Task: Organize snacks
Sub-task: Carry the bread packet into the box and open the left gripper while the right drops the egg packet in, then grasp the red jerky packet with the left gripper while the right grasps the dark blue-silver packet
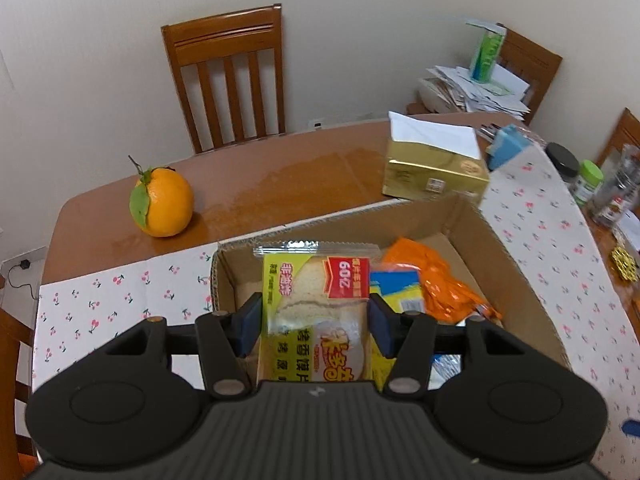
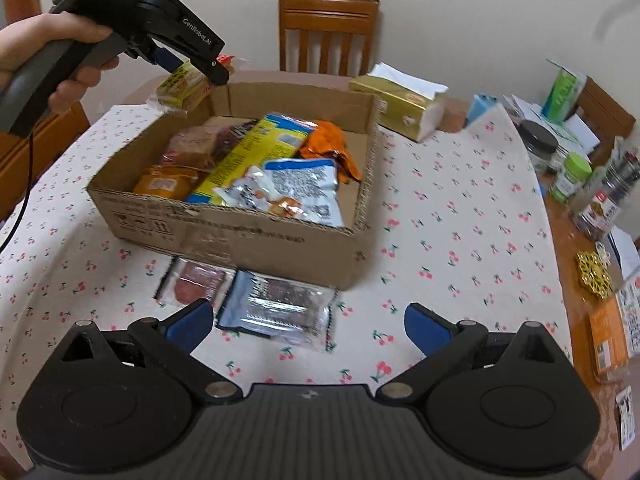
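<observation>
Holding the yellow-green plastic bread packet [image 1: 316,312] tight over the brown cardboard box [image 1: 516,276], the left tongs [image 1: 315,322] should drop it gently inside, while the right tongs [image 2: 310,326] wait wide open.

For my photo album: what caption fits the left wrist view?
Left gripper holds a bread snack packet over the cardboard box.

The cardboard box [image 2: 224,236] is crowded with packets, its far-left corner [image 1: 240,280] seemingly bare, while two packets [image 2: 248,300] lie against its near wall beside open tablecloth [image 2: 460,240].
</observation>
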`<act>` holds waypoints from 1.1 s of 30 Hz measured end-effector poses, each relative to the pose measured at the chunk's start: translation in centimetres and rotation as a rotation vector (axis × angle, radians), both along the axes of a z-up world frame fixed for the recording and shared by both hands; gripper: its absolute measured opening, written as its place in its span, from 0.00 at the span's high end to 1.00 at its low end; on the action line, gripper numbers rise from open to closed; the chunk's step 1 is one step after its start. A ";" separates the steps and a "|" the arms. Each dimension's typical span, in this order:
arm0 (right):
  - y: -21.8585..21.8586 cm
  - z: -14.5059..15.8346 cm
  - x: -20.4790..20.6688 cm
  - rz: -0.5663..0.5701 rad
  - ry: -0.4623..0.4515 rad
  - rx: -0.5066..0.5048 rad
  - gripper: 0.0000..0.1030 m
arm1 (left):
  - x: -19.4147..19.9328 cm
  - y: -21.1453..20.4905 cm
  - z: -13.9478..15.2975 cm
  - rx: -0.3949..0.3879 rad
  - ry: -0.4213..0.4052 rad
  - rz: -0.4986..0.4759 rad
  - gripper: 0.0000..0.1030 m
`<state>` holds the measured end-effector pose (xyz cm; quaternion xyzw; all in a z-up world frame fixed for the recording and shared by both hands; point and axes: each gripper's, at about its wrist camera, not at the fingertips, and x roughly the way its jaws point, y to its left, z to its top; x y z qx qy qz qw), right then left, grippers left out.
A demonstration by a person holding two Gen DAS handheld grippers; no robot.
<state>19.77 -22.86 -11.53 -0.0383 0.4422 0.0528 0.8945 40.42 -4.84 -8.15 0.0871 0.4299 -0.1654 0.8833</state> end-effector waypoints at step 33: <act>3.1 -6.5 4.7 0.399 0.041 0.044 0.00 | -19.5 4.4 -2.9 -0.017 0.031 0.138 0.10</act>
